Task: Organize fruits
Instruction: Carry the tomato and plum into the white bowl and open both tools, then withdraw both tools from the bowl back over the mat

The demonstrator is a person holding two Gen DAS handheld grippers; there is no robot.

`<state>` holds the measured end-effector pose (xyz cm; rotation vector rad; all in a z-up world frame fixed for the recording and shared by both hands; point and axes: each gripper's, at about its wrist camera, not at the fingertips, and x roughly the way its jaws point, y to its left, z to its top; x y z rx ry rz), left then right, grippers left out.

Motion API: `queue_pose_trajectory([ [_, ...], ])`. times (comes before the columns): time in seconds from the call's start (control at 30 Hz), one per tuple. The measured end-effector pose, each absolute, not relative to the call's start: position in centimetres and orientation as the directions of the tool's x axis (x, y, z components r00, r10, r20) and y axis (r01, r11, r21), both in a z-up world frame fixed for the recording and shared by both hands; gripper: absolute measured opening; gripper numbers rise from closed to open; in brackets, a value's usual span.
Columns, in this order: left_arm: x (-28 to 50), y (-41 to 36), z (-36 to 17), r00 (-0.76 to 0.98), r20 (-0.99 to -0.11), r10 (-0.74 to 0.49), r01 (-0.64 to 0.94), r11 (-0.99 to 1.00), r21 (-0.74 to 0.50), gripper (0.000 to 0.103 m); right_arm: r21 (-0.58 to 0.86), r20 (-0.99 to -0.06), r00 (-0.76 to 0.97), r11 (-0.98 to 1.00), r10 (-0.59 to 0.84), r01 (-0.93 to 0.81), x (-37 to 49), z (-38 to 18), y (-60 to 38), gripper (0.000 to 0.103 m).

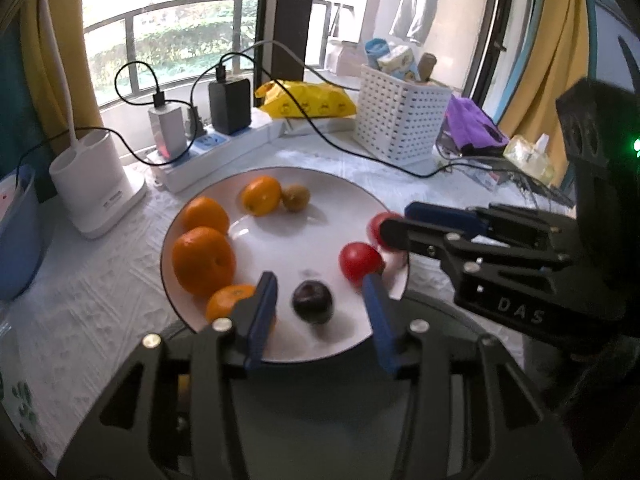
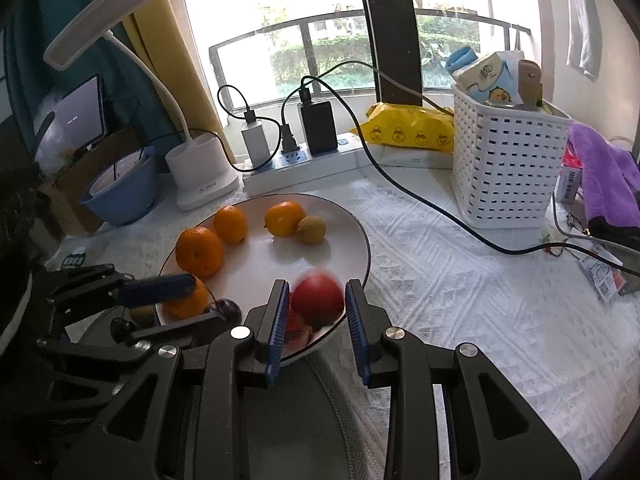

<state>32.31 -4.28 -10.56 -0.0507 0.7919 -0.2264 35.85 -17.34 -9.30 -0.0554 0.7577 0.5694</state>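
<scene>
A white plate (image 1: pixel 280 240) holds several oranges (image 1: pixel 204 260), a small brownish fruit (image 1: pixel 296 198), a dark plum (image 1: pixel 312 302) and a red tomato (image 1: pixel 360 266). My left gripper (image 1: pixel 319 280) stands open over the plate's near rim. The plum lies between its blue fingers with a gap on each side. From the right, my right gripper (image 1: pixel 394 222) reaches in, shut on a second red tomato (image 1: pixel 378 224). In the right wrist view that tomato (image 2: pixel 318 298) sits blurred between the blue pads of the right gripper (image 2: pixel 317 286), over the plate's (image 2: pixel 340 240) edge.
Behind the plate stand a power strip (image 1: pixel 212 152) with chargers, a white lamp base (image 1: pixel 92 184), a blue tub (image 1: pixel 16 236), a yellow packet (image 1: pixel 308 100) and a white basket (image 1: pixel 400 120). A black cable (image 2: pixel 420 200) crosses the tablecloth. A purple cloth (image 2: pixel 600 176) lies far right.
</scene>
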Motion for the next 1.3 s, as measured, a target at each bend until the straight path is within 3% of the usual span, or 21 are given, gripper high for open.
queue_pose_trajectory([
  [1.3,24.1,2.6,-8.1,0.767,-0.626,-0.139,0.067,0.988,-0.136,0.047,0.096,-0.654,0.586,0.820,0.479,-0.564,29.7,-6.6,-12.7,0.031],
])
